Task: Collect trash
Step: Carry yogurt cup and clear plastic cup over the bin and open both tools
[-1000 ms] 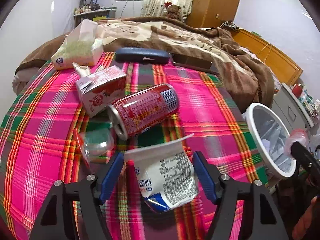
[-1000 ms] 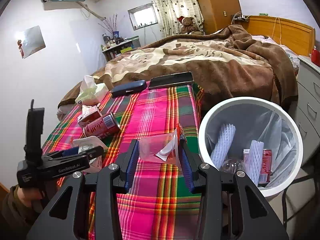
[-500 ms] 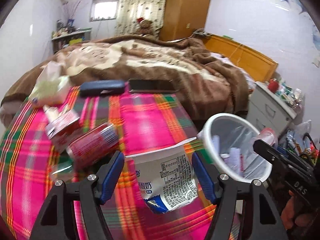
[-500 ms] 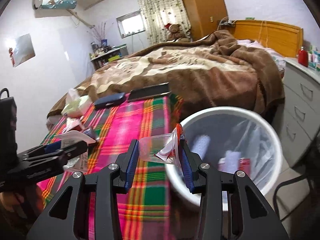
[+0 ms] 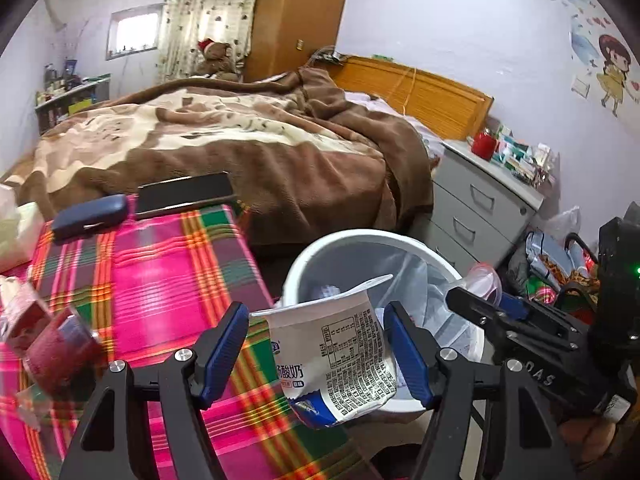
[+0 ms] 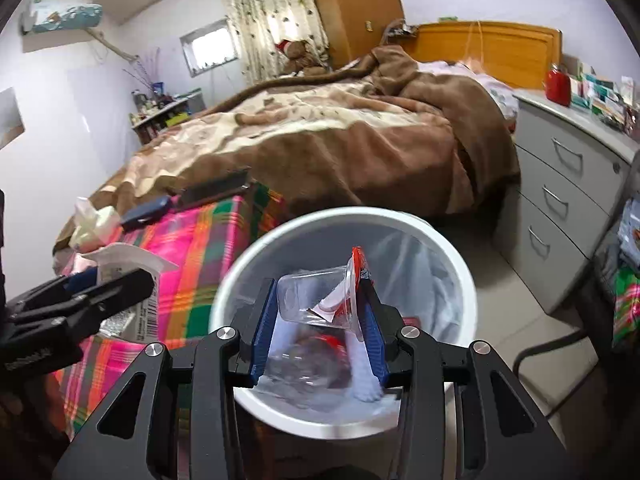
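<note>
Apparently both fingers (image 6: 320,328) grip cups (image 6: 316,300) above the bin (image 6: 460,264).

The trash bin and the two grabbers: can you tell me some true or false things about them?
1. The right gripper holds a clear plastic cup over the white trash bin. True.
2. The left gripper is empty. False: it carries a white yogurt cup.
3. The bin is empty. False: trash already lies inside.
4. A red can lies on the plaid cloth. True.
</note>
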`<act>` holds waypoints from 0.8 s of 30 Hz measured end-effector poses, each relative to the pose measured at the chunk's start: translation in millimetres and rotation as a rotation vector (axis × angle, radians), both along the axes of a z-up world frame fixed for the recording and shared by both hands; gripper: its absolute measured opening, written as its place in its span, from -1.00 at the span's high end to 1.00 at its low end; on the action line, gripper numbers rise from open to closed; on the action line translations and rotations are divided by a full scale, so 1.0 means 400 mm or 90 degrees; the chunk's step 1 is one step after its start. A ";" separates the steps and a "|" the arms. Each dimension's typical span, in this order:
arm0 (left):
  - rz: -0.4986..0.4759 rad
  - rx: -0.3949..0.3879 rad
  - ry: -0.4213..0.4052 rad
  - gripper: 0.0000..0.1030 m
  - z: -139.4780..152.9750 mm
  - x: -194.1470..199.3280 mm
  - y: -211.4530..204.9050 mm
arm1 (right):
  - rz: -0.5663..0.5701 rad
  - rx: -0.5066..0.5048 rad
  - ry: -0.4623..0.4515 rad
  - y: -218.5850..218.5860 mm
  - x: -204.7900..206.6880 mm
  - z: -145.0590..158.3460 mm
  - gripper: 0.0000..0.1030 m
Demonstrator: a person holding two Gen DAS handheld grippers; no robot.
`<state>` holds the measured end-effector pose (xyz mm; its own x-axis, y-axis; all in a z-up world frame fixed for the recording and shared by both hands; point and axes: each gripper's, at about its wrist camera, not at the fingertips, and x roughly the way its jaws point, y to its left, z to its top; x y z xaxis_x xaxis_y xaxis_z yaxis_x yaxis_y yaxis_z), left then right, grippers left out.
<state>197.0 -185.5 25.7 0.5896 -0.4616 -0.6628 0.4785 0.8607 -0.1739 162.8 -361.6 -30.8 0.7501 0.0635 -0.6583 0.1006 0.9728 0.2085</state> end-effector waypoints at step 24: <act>-0.017 0.008 0.024 -0.42 -0.038 0.022 -0.059 | -0.030 -0.002 0.038 -0.046 0.000 -0.024 -0.31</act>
<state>205.7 -209.0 10.3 0.5518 -0.4679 -0.6903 0.4943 0.8502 -0.1812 162.8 -379.8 -40.5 0.7111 0.0269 -0.7025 0.1589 0.9673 0.1979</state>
